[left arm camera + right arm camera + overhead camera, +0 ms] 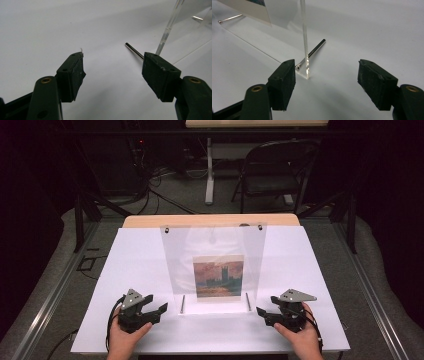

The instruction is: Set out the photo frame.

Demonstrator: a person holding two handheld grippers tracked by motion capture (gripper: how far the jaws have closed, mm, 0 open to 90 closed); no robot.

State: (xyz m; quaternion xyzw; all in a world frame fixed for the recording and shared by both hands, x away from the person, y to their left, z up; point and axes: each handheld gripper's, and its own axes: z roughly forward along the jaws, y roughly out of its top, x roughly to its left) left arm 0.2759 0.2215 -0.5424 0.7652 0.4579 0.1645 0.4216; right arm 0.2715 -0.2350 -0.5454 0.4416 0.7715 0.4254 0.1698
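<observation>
- The left gripper [159, 311] sits low over the white table [135, 265], held in the person's left hand [122, 335]. It is on the left side, just beside the clear stand.
- Its two black jaws are spread wide apart, with nothing between them. In the left gripper view, only bare white table lies between the jaws.
- A thin metal rod [183, 303] lies flat on the table near the left edge of the clear stand. In the left gripper view its end pokes out from behind the right-hand jaw.
- In the middle stands the clear stand [215, 245], a see-through plastic sheet that stands up on the table. A small picture [218, 278] with red, orange and blue colors sits in it, low down.
- Another metal rod [247, 301] lies flat by the right edge of the clear stand. In the right gripper view it lies right by the clear edge.
- The right gripper [261, 313] is on the right side, held in the person's right hand [300, 335]. It is near the stand but not touching it.
- Its jaws are wide apart too, and they hold nothing.
</observation>
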